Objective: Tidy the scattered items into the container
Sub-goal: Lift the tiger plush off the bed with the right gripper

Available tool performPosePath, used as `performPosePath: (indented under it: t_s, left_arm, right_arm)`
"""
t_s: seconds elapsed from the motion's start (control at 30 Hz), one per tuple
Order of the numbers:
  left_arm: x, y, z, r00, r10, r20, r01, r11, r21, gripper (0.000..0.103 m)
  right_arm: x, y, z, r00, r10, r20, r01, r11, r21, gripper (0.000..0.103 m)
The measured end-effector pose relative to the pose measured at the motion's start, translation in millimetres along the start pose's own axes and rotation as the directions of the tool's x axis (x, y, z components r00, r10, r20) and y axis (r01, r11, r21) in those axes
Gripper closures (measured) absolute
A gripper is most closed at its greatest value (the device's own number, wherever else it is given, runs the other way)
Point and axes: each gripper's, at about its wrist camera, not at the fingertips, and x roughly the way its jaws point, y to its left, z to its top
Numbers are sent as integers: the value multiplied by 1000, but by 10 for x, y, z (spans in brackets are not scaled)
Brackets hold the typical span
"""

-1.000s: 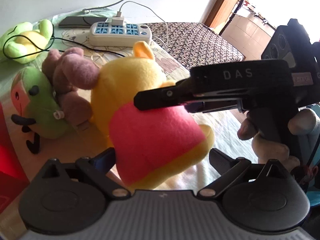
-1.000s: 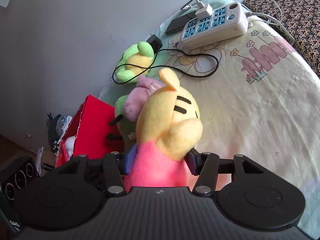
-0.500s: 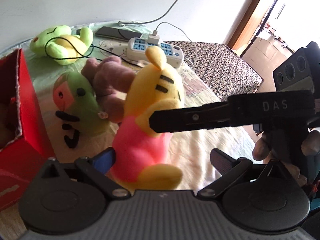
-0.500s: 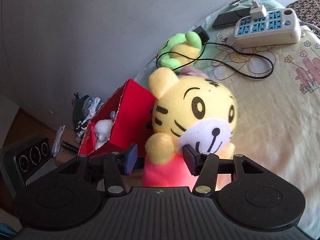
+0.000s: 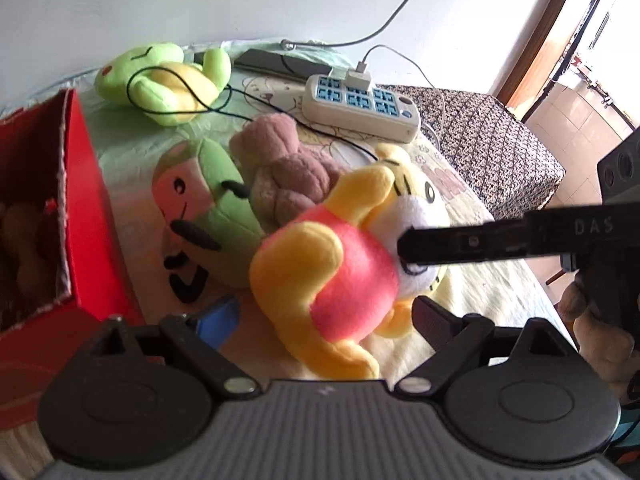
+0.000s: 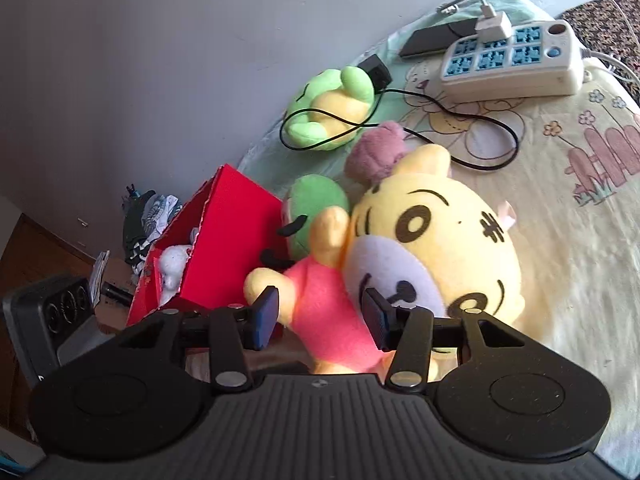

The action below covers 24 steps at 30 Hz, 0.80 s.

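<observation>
A yellow tiger plush [image 6: 432,248] in a pink shirt hangs tilted over the bed. My right gripper [image 6: 320,316] is shut on its pink body, the jaws still closing. In the left wrist view the same tiger plush [image 5: 340,272] lies between the wide jaws of my left gripper [image 5: 324,316], which are closing; the blue pads stand apart from it. One right gripper finger [image 5: 460,240] reaches in from the right across the plush's face. The red box [image 5: 84,208] stands at the left with soft toys inside, seen too as the red box [image 6: 232,240].
On the bedsheet lie a green frog plush [image 5: 160,80] tangled in a black cable, a round green plush [image 5: 208,208] and a mauve plush [image 5: 284,160]. Behind them are a power strip [image 5: 360,108] and a phone [image 5: 280,64]. A patterned seat [image 5: 480,136] stands at the right.
The tiger plush has tipped from upright to leaning, its face turned toward the right gripper. The right jaws have narrowed on it. The left view has swung so more of the red box shows.
</observation>
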Motion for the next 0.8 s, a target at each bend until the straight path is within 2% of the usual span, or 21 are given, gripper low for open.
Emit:
performPosePath:
  t_s: [0.07, 0.17, 0.27, 0.37, 0.47, 0.57, 0.8]
  left_arm:
    - [-32, -14, 110, 1000, -8, 24, 8, 1000, 26, 10]
    - [-35, -44, 252, 998, -28, 56, 25, 998, 54, 10]
    - [84, -84, 335, 997, -47, 53, 43, 996, 80, 10]
    - [284, -94, 371, 997, -72, 17, 71, 994, 80, 15]
    - [467, -73, 392, 996, -89, -14, 90, 994, 62, 19]
    - [597, -20, 385, 995, -92, -35, 94, 995, 40, 16]
    - [651, 113, 366, 989, -141, -42, 140, 989, -42, 16]
  right_arm:
    - [1, -82, -13, 1000, 10, -29, -9, 999, 41, 59]
    - [3, -256, -28, 997, 46, -67, -37, 991, 131, 57]
    - [-12, -379, -54, 998, 27, -52, -16, 980, 198, 58]
    - [-28, -485, -80, 999, 30, -12, -25, 961, 276, 58]
    - [3, -533, -103, 999, 33, -6, -30, 949, 313, 58]
    - [-14, -538, -116, 999, 31, -11, -26, 947, 319, 58]
    - [-1, -624, -125, 1000, 21, -8, -16, 927, 374, 58]
